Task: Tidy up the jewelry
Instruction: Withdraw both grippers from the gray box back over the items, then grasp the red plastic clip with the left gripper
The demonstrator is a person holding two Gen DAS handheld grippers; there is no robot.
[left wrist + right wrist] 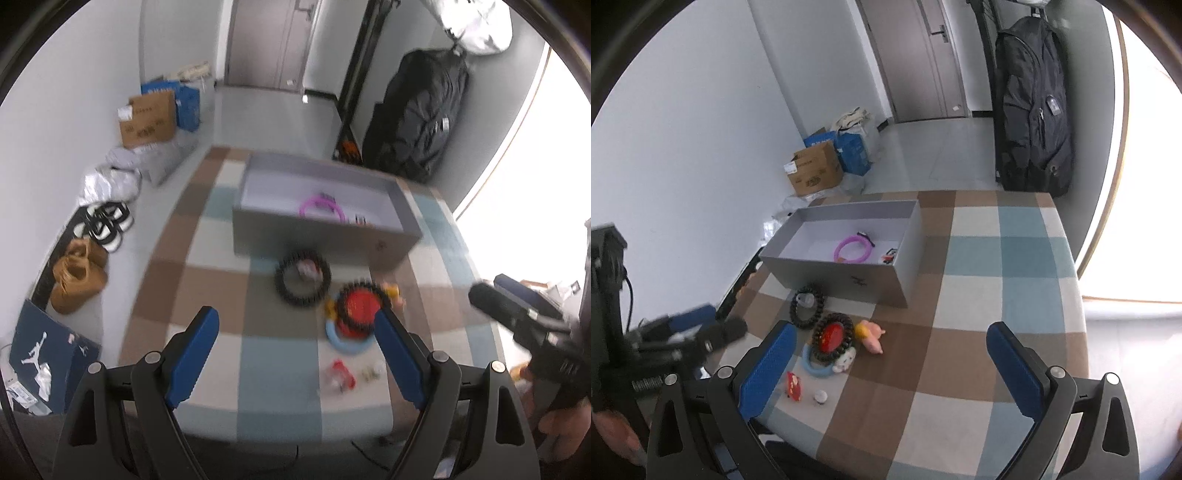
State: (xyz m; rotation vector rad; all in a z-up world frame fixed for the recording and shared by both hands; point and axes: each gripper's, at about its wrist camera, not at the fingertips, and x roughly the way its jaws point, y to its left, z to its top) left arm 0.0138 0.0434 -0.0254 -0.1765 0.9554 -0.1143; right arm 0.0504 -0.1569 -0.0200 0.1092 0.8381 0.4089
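- Both grippers, left gripper and right gripper, stand spread, holding nothing.
- Red clip lies just beside the right gripper's left finger; purple ring sits inside the grey box.
- Only the left view shows shoes.

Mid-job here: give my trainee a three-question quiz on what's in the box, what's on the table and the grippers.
1. True or false: the grey box already holds a purple ring.
2. Which item lies on the checkered table, outside the box? A) black beaded bracelet B) green mug C) silver spoon
3. Fill in: the left gripper and right gripper are both ____, holding nothing.

Key: 1 true; 2 A; 3 open.
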